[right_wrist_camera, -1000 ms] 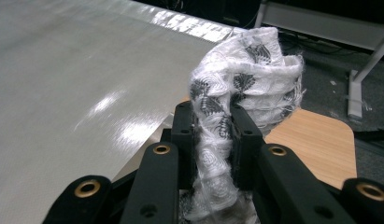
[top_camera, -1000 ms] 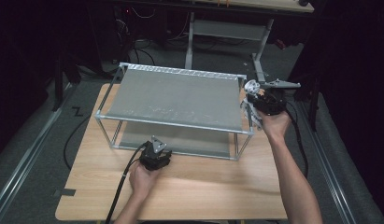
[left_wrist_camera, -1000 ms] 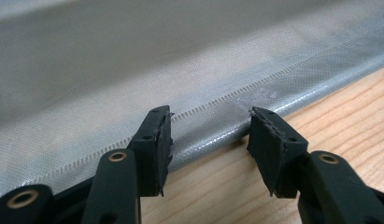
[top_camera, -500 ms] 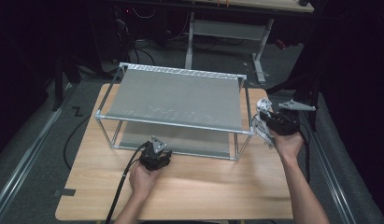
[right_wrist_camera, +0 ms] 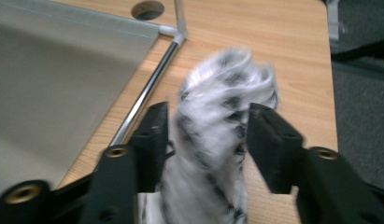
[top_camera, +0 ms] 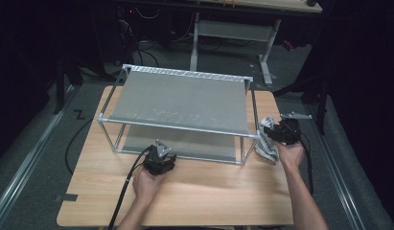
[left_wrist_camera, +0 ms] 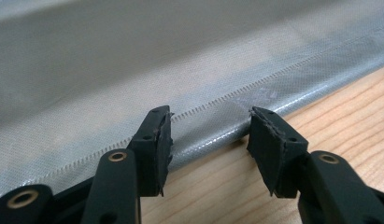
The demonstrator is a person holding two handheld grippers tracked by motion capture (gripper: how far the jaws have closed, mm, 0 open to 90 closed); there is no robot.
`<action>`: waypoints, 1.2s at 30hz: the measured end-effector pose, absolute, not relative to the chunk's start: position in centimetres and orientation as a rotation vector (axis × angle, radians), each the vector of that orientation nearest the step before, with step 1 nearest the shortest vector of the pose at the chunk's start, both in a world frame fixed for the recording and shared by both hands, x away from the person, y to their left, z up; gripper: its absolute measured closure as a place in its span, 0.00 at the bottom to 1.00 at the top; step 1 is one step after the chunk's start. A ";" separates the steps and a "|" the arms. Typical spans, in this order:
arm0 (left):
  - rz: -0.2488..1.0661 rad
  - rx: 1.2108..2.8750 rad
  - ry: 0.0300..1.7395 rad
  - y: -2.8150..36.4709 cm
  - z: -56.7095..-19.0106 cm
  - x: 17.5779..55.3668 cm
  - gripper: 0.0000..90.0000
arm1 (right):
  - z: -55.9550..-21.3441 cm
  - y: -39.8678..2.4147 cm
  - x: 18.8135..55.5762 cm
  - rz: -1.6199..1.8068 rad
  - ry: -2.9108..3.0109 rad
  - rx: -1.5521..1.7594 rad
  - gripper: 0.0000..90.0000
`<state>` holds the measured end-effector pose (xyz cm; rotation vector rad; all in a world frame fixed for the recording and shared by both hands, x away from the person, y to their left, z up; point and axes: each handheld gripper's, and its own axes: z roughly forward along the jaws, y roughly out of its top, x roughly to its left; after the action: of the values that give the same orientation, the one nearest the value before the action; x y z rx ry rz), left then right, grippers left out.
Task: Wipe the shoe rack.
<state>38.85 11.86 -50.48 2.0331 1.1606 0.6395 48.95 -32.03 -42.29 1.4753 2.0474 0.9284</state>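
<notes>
High view: a wooden table (top_camera: 199, 187) carries a metal-framed rack (top_camera: 178, 125) with two grey fabric shelves, one above the other. A person's forearms enter from the bottom edge. The left gripper (top_camera: 159, 162) rests on the table just in front of the rack's lower shelf, near its front left part. The right gripper (top_camera: 276, 134) is at the rack's front right corner, close to the table, with a white cloth (top_camera: 266, 147) patterned in black hanging beside and below it, touching the tabletop just outside the rack's corner post.

Left gripper view: the two black jaws stand apart with nothing between them. They point at the front hem of the lower shelf (left_wrist_camera: 147, 79), a stitched grey fabric edge lying on the wood. The jaw tips are just beside that hem; whether they touch it is unclear.

Right gripper view: the jaws have just been opening and stand apart. The cloth (right_wrist_camera: 217, 140) lies between them, blurred, and the pads do not appear to press on it. To the left runs the rack's chrome bar (right_wrist_camera: 147, 93) with grey shelf fabric beyond it.
</notes>
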 end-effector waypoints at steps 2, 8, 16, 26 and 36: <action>0.640 2.032 1.160 11.9 -50.5 38.8 0.55 | -42.5 -32.2 49.1 0.926 2.038 1.497 0.48; 0.640 2.031 1.159 11.9 -50.5 38.9 0.55 | -42.6 -32.9 48.1 0.956 2.018 1.487 0.45; 0.645 2.036 1.157 11.8 -50.5 38.8 0.55 | -43.2 -33.3 45.5 1.025 2.008 1.443 0.49; 0.646 2.044 1.153 11.5 -50.5 38.6 0.55 | -45.4 -32.4 40.8 1.030 2.038 1.347 0.71; 0.638 2.039 1.156 11.0 -50.5 38.8 0.55 | -48.2 -31.5 41.9 0.925 2.063 1.387 0.77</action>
<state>38.78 10.96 -50.49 2.0390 1.1562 0.6376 41.89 -31.47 -48.16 1.3871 2.0633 0.9254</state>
